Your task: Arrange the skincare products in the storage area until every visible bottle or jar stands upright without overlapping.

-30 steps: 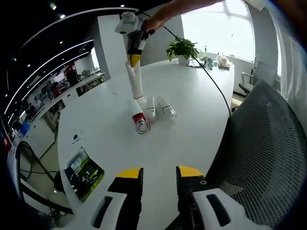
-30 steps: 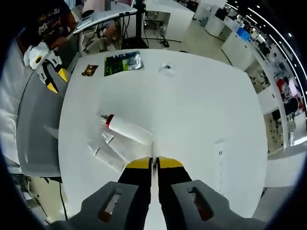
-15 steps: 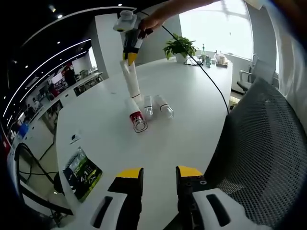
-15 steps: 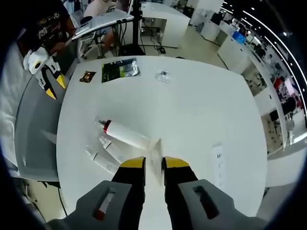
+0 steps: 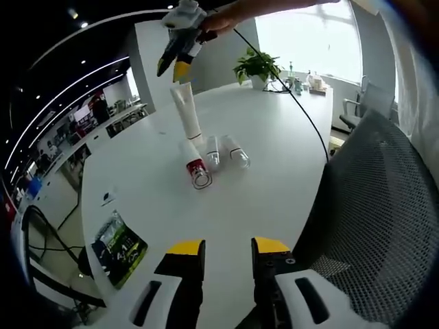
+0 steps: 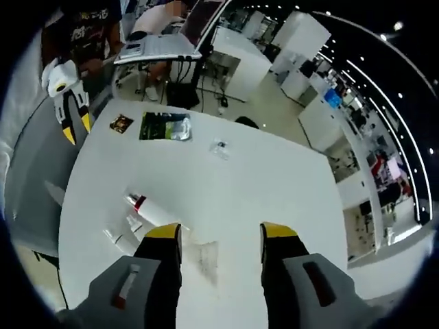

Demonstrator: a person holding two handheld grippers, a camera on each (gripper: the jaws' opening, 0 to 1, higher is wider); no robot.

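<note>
Table (image 5: pixel 288 130), white and broad, carries everything, and a grey mesh chair (image 5: pixel 384 219) stands against its edge in the left gripper view. In the middle of the table a white tube (image 5: pixel 186 113) stands upright on its cap, and the right gripper (image 5: pixel 175 63) hangs just above its crimped top with its yellow-tipped jaws parted and nothing between them. In the right gripper view the same jaws stand wide apart, with the tube's flat end (image 6: pixel 208 256) showing faintly between them, apart from both. Touching the foot of the standing tube lie three more products, side by side: a white bottle with a red band and cap (image 5: pixel 195 169), a small white tube (image 5: pixel 212 152) and a clear bottle (image 5: pixel 237 153), all on their sides. From the right gripper view the red-capped bottle (image 6: pixel 152 208) lies left of the jaws. The left gripper (image 5: pixel 227 252) hovers near the table's near edge, well apart from the products, its jaws a little apart and holding nothing; it also shows at the far left of the right gripper view (image 6: pixel 71 125). A green packet (image 5: pixel 118 248) lies flat near that edge, and a potted plant (image 5: pixel 259 68) stands at the far side.
</note>
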